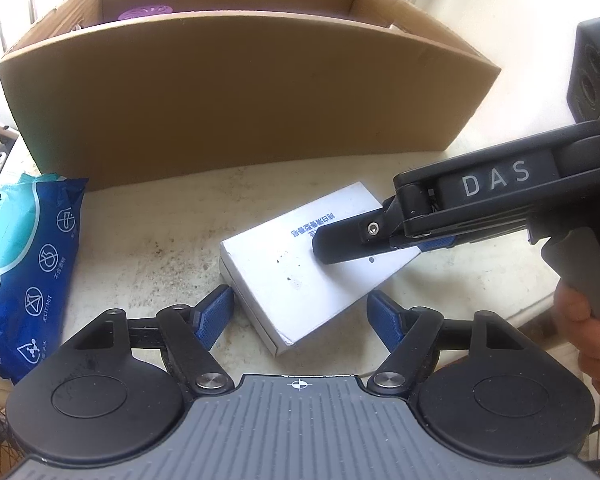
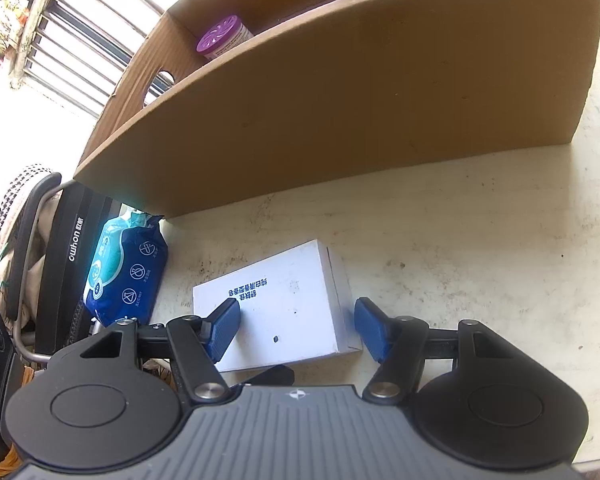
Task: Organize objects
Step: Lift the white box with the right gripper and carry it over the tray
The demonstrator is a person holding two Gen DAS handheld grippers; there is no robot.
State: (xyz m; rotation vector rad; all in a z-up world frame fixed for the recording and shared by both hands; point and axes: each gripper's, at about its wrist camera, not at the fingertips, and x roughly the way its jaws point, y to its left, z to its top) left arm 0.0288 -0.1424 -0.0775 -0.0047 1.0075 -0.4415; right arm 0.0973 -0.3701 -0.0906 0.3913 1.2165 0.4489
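A white box with blue print point(image 1: 300, 276) point(image 2: 292, 300) lies flat on the pale table point(image 1: 160, 248), just in front of the big cardboard box point(image 1: 240, 100) point(image 2: 340, 100). My left gripper point(image 1: 300, 316) is open, its blue pads on either side of the box's near corner, not pressing it. My right gripper point(image 2: 296, 328) is open too. Its left finger hangs over the box's top and its right finger stands just past the box's right end. In the left wrist view the right gripper point(image 1: 352, 246) reaches in from the right, held by a hand point(image 1: 592, 340).
A purple-lidded container point(image 1: 144, 12) point(image 2: 220, 38) stands inside the cardboard box. A blue pack of wet wipes point(image 1: 24, 272) point(image 2: 128, 272) lies at the table's left edge. A black speaker-like block point(image 1: 596, 68) sits at the right. Window bars run behind.
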